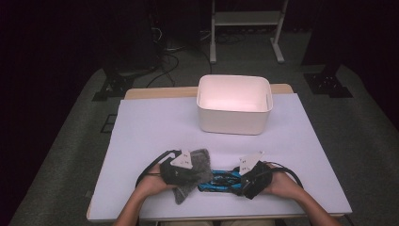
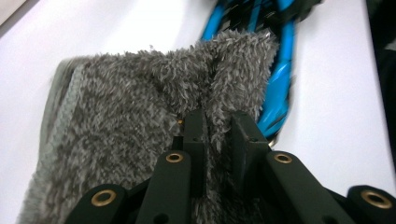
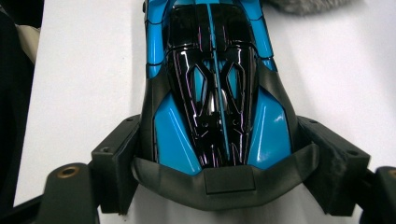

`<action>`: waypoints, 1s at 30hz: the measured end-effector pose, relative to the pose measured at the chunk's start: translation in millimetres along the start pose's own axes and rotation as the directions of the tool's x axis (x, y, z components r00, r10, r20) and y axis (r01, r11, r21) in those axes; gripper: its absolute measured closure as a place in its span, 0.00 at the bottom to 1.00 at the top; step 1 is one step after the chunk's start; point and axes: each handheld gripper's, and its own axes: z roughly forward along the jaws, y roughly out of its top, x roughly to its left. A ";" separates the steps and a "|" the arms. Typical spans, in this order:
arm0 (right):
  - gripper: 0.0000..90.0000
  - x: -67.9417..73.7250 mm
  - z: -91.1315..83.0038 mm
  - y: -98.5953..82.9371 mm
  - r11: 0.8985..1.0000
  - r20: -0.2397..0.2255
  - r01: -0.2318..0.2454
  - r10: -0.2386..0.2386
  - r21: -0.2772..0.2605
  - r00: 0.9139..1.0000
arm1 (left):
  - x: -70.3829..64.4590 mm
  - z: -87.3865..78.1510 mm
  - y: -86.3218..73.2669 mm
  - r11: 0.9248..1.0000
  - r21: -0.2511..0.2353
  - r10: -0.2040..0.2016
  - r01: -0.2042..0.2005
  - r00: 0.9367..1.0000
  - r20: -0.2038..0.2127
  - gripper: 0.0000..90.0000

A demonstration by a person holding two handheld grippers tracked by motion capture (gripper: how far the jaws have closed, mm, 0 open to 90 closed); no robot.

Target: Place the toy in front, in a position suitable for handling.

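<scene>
White bin [image 1: 234, 120] sits at the back of the white-covered table [image 1: 141, 132]. Up front, the left gripper [image 2: 217, 128] has its jaws pinched tight on a fold of fuzzy grey cloth [image 2: 126, 121]. The right gripper [image 3: 224, 154] clamps the blue toy car [image 3: 212, 84] by its sides, just beside the cloth.

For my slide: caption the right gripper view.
Right gripper jaws clasp the blue-and-black toy car on the white table.
</scene>
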 end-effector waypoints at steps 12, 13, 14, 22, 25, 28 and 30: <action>0.25 -0.5 0.3 -0.4 1.000 -0.006 0.001 -0.001 -0.003 1.000 | -8.3 22.8 32.1 0.995 -0.075 0.070 -0.063 0.992 0.103 0.87; 0.25 -0.5 0.4 -0.4 1.000 -0.005 0.001 -0.001 -0.004 1.000 | -7.6 20.6 29.6 0.996 -0.062 0.069 -0.063 0.993 0.100 0.87; 0.25 -0.7 0.4 -0.5 1.000 -0.005 0.004 -0.004 -0.003 1.000 | -6.8 17.9 26.6 0.997 -0.047 0.071 -0.067 0.994 0.085 0.87; 0.25 -1.0 0.7 1.9 1.000 -0.005 0.026 -0.026 0.007 1.000 | 1.4 17.3 28.5 0.999 -0.030 0.028 -0.026 0.996 0.087 0.88; 0.25 -1.1 1.4 4.7 0.999 -0.005 0.041 -0.041 0.014 0.999 | 2.4 24.8 44.9 0.999 -0.039 0.026 -0.022 0.995 0.100 0.88; 0.25 -2.4 2.6 5.2 0.999 -0.012 0.042 -0.042 0.009 0.999 | 6.2 32.0 56.1 0.999 -0.010 0.043 -0.042 0.994 0.100 0.88; 0.25 -4.0 2.3 2.9 1.000 -0.030 0.017 -0.017 -0.004 0.999 | 9.6 32.4 55.7 1.000 0.005 0.023 -0.023 0.994 0.111 0.88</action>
